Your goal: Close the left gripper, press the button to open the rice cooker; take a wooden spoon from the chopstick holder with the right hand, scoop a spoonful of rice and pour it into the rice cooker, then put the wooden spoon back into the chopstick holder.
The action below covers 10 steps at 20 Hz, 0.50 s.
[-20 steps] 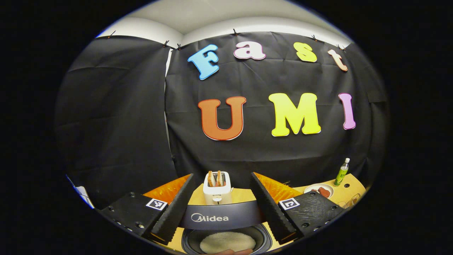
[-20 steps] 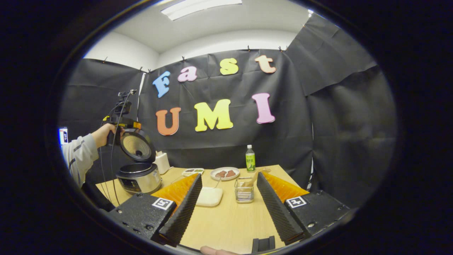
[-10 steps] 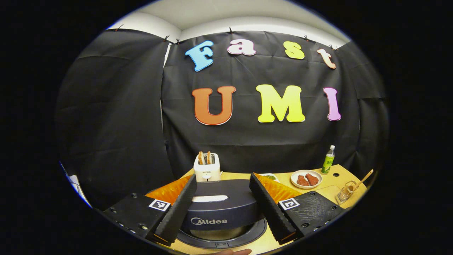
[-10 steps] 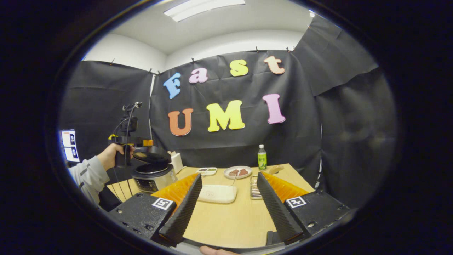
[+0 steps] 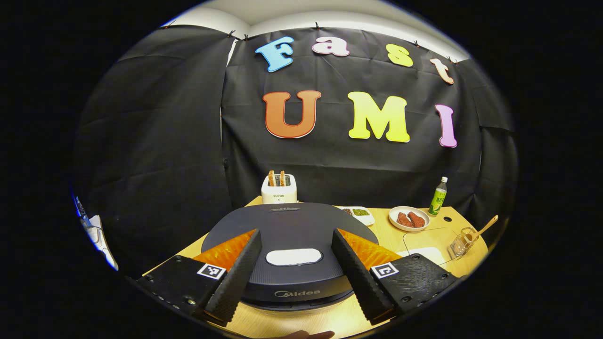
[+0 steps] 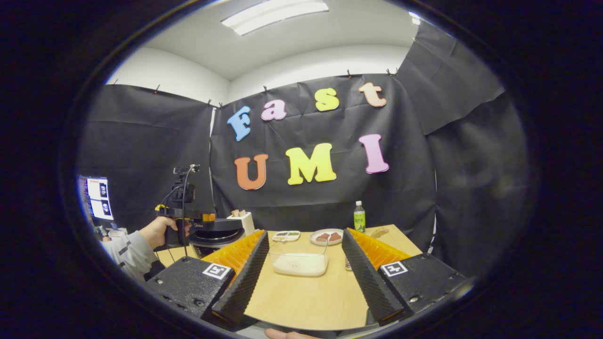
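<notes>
Since one second ago, your rice cooker (image 5: 287, 249) lid has swung down to closed. It sits on the surface (image 5: 424, 235) beneath your left tool (image 5: 293, 270), fingers spread, gripping nothing. Your right tool (image 6: 302, 278) is likewise spread, empty. Chopstick holder (image 5: 459, 245), with wooden spoon (image 5: 485, 227), stands at 3 o'clock.

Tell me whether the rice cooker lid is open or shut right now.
Shut. The rice cooker lid lies flat over the pot, hiding the rice; the left gripper straddles it, jaws apart.
</notes>
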{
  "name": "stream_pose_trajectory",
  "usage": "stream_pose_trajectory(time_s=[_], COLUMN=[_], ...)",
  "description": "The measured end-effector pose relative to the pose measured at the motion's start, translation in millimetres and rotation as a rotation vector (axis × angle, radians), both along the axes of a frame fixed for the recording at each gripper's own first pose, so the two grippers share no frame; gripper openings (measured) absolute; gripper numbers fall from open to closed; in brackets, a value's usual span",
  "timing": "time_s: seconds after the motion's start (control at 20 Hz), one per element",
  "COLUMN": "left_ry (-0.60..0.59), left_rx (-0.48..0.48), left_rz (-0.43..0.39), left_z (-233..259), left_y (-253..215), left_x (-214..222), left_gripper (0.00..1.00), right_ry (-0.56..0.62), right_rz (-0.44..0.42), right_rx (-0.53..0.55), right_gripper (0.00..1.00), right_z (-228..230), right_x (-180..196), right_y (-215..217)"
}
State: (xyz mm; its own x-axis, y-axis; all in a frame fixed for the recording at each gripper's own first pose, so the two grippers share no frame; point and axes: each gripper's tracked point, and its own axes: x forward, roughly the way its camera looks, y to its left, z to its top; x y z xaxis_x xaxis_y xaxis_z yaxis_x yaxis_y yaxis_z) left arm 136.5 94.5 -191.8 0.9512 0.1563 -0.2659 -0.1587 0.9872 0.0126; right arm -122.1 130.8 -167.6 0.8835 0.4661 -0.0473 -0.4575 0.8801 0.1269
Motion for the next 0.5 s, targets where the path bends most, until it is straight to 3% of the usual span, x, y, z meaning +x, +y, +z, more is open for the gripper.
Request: stream_pose_trajectory(time_s=[0.25, 0.3, 0.35, 0.45, 0.5], left_ry=[0.066, 0.03, 0.047, 0.048, 0.052], left_rx=[-0.014, 0.0, -0.023, -0.035, -0.033], left_rz=[0.006, -0.006, 0.003, 0.026, 0.04], left_z=[-28.2, -22.8, -26.9, -27.9, -29.6], left_y=[-2.5, -2.9, -1.7, -2.4, -2.9], left_x=[-8.5, -7.6, -7.9, -12.8, -13.4], left_gripper=[0.97, 0.98, 0.98, 0.94, 0.94], right_ry=[0.073, 0.081, 0.085, 0.09, 0.093], right_rz=[0.052, 0.062, 0.064, 0.057, 0.059], right_rx=[0.018, 0.018, 0.02, 0.022, 0.022], right_gripper=[1.0, 1.0, 0.95, 1.0, 0.95], right_z=[-16.6, -18.1, -18.0, -19.0, -18.8], right_x=[-3.8, -4.7, -3.9, -4.5, -4.5], right_y=[17.8, 19.1, 18.1, 17.4, 18.4])
